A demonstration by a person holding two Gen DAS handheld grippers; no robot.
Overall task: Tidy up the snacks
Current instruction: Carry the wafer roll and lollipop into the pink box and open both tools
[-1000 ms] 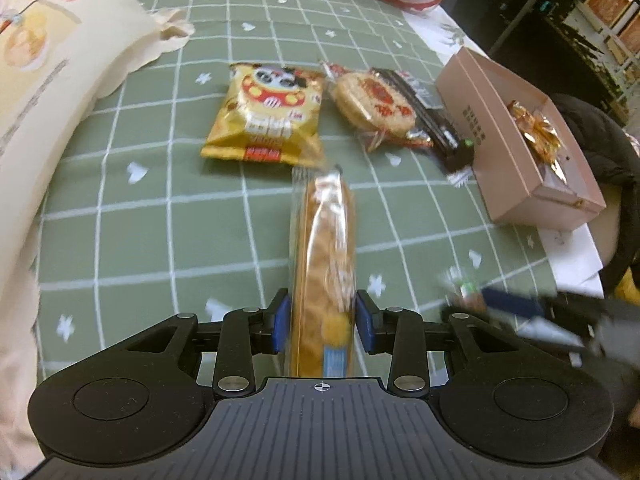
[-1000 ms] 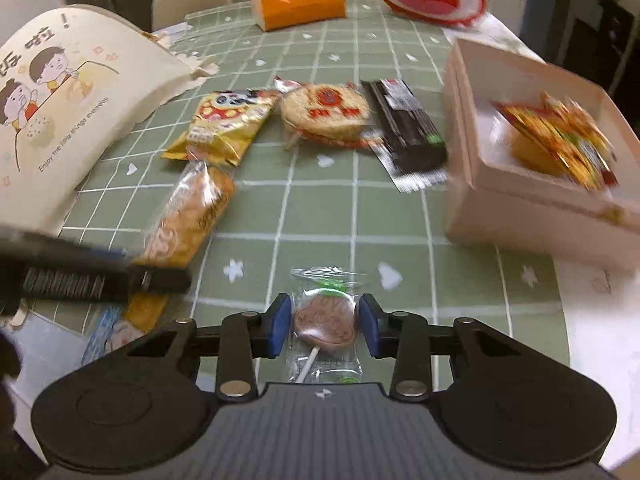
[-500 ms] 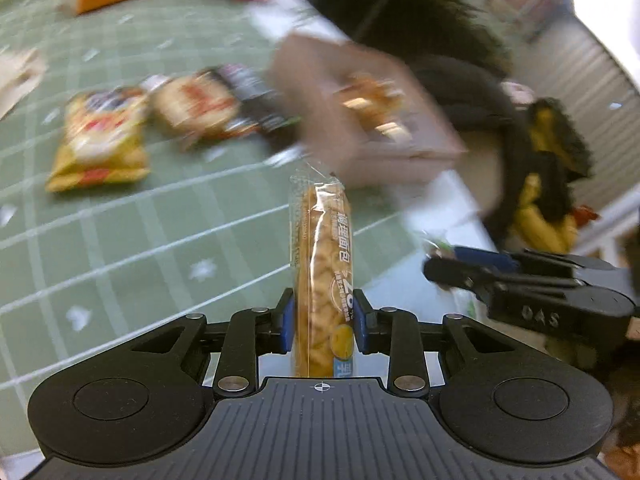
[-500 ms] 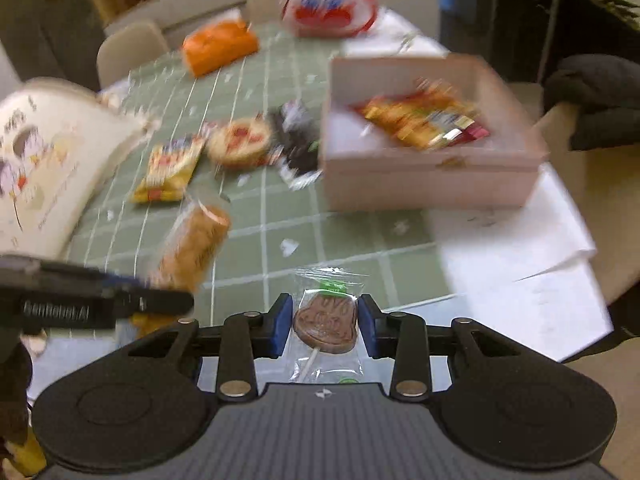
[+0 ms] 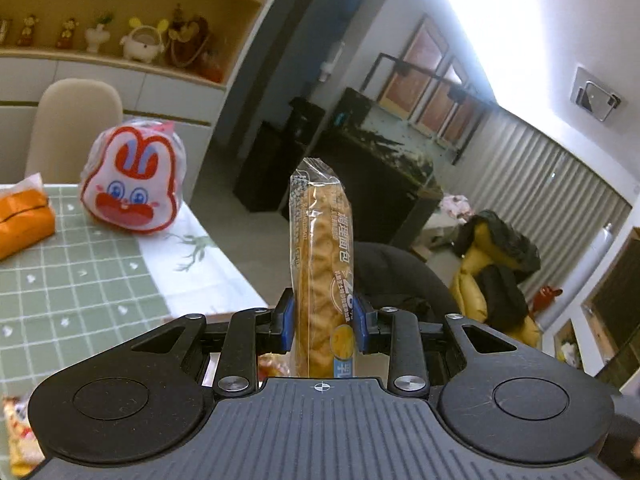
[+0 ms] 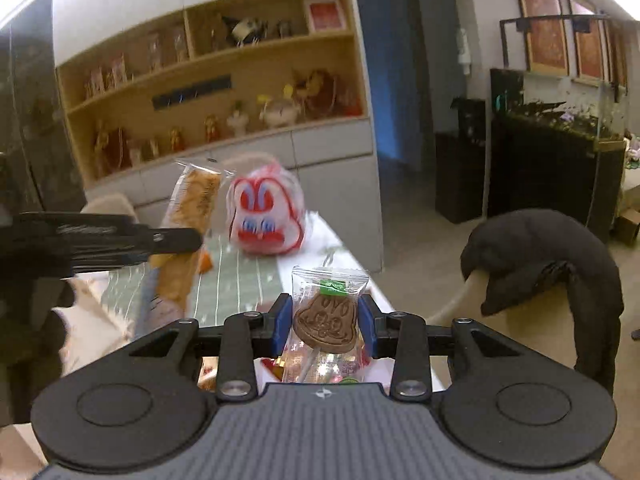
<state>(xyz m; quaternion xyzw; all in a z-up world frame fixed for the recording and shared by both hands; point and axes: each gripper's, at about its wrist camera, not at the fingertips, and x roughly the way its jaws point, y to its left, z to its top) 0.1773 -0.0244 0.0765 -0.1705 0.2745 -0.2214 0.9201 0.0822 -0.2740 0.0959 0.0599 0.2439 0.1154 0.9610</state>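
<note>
From the left wrist, the left claw (image 5: 323, 326) is clamped on a long bread stick packet (image 5: 320, 264), its blue pads pressing the wrapper's lower part from both sides. The packet stands up along the fingers, its crimped top end high in the air against the room beyond. Low on the left lies the worktop (image 5: 80, 280) with its green checked cloth. An orange box (image 5: 22, 220) sits near the far edge, and a red-and-white rabbit bag (image 5: 132, 180) stands just beside it. A yellow snack packet (image 5: 20, 440) peeks out at the bottom left corner. A dark jacket (image 5: 400, 276) hangs over a chair back behind the packet.

From the right wrist, the right claw (image 6: 324, 326) grips a wrapped chocolate lollipop (image 6: 326, 320), the brown disc held between the blue pads with its stick pointing back toward the camera. Below the fingers something red and yellow shows, possibly snacks in a box, though it is mostly hidden. To the left, the left claw (image 6: 176, 240) holds the bread stick packet (image 6: 192, 216) tilted above the worktop (image 6: 240, 276). The rabbit bag (image 6: 264, 216) appears blurred behind it.
</note>
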